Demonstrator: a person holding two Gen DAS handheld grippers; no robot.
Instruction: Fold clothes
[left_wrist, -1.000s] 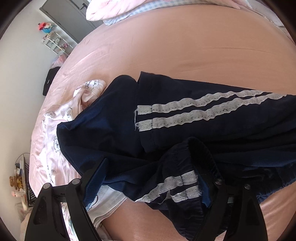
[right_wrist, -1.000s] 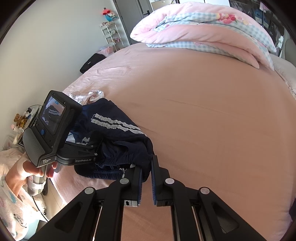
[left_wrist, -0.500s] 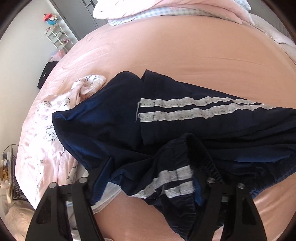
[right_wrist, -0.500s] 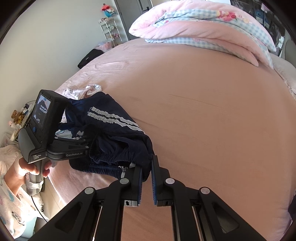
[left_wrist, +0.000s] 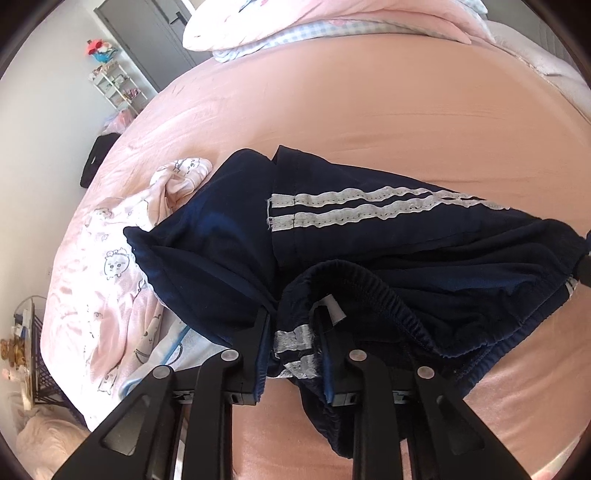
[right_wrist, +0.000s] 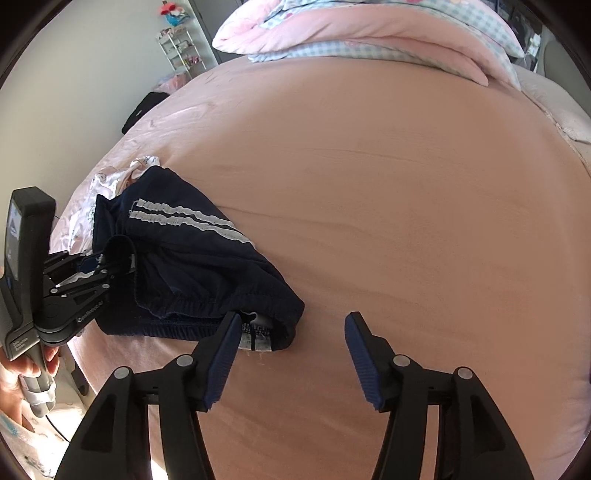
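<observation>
1. The navy trousers (left_wrist: 369, 236) lay bunched near the left front corner of the bed (right_wrist: 406, 184), partly over a pink printed garment (left_wrist: 110, 266). They were not flat, so the fold could not be judged finished.
2. Their long axis, marked by the white side stripes (left_wrist: 369, 206), ran from the bed's left edge toward its middle, roughly parallel to the front edge.
3. The elastic waistband (right_wrist: 221, 299) faced the front edge.
4. The left gripper (left_wrist: 291, 325) was clamped on the striped waistband end (fabric filled the gap between its pads).
5. The right gripper (right_wrist: 291, 328) stood spread, holding nothing. The other waistband end lay just beside its left finger (right_wrist: 221, 350), so the cloth lay to the left of its gap.
6. Judgement: both grippers were near the waistband; the right one needed to shift left before closing.
</observation>
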